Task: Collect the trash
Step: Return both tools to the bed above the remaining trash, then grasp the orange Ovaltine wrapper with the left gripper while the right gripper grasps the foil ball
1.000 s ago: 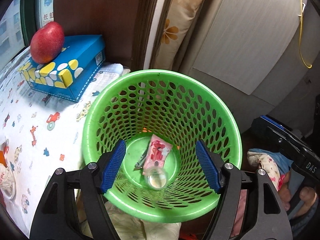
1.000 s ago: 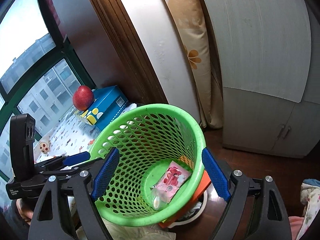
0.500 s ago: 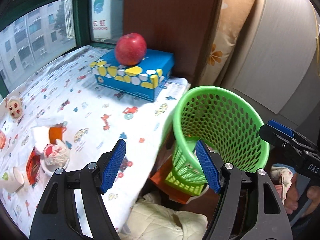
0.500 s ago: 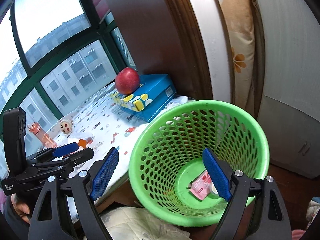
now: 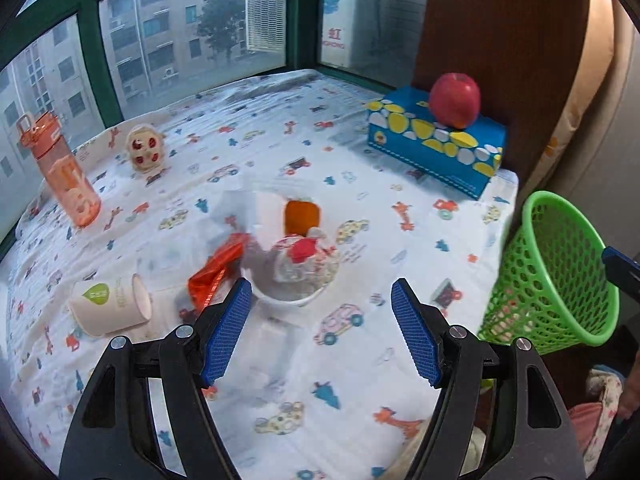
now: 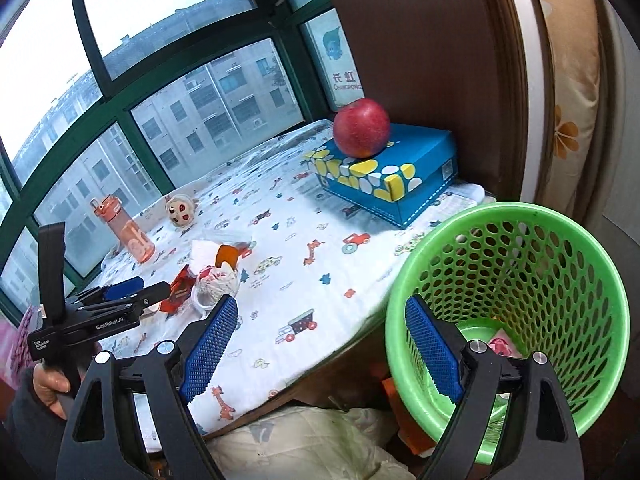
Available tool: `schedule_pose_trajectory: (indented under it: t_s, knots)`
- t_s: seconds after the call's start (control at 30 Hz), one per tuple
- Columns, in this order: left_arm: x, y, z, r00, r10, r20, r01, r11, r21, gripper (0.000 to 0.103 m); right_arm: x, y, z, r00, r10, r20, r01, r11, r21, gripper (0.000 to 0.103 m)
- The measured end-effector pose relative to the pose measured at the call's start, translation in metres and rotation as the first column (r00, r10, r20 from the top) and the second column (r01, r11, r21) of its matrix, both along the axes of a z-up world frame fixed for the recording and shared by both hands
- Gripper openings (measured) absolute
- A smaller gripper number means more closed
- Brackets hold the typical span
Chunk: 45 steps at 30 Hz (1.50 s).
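Observation:
Trash lies in a heap mid-table: a white bowl (image 5: 294, 300) holding a crumpled wrapper (image 5: 306, 260), a red-orange packet (image 5: 216, 270), a tipped paper cup (image 5: 110, 304) and white paper around an orange cup (image 5: 302, 214). My left gripper (image 5: 320, 286) hovers just short of the bowl, open and empty. The green mesh basket (image 6: 520, 216) stands off the table's right edge, with a pink wrapper (image 6: 502, 344) at its bottom. My right gripper (image 6: 320, 302) is open and empty between the table edge and the basket, its right finger in front of the basket's wall.
A red apple (image 5: 454, 98) rests on a blue tissue box (image 5: 436, 152) at the far right corner. An orange bottle (image 5: 66, 172) and a small doll head (image 5: 144, 150) stand by the window. Pale bedding (image 6: 304, 444) lies below the table edge.
Both grippers swung left, away from above the basket and towards the table. The trash heap came into the left wrist view. Both stayed open and empty.

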State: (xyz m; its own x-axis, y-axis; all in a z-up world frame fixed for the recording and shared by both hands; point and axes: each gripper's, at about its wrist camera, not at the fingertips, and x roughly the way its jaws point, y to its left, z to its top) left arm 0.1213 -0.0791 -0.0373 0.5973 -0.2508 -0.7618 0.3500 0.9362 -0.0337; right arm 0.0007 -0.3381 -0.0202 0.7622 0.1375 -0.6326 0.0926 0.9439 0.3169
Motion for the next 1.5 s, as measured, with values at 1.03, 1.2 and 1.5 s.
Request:
schedule_pose_trajectory:
  t_s: [1.03,1.2,1.5]
  knots:
    - [0.075,0.060,-0.067,0.998,-0.027,-0.053,0.032,0.994,0.102,0.023,0.060,0.088,-0.032,0.978,0.169,-0.120,-0.171,0.985,-0.010,0.083]
    - [0.069,0.065,-0.058,0.999,-0.010,-0.033,0.013,0.996,0.084,0.010,0.070,0.097,-0.036,0.974,0.191,-0.120,-0.194,0.981,-0.017,0.083]
    - [0.057,0.080,-0.040,0.999,0.021,-0.026,-0.020,1.000,0.022,0.006,0.103,0.118,-0.050,0.959,0.254,-0.129,-0.258,0.966,-0.015,0.083]
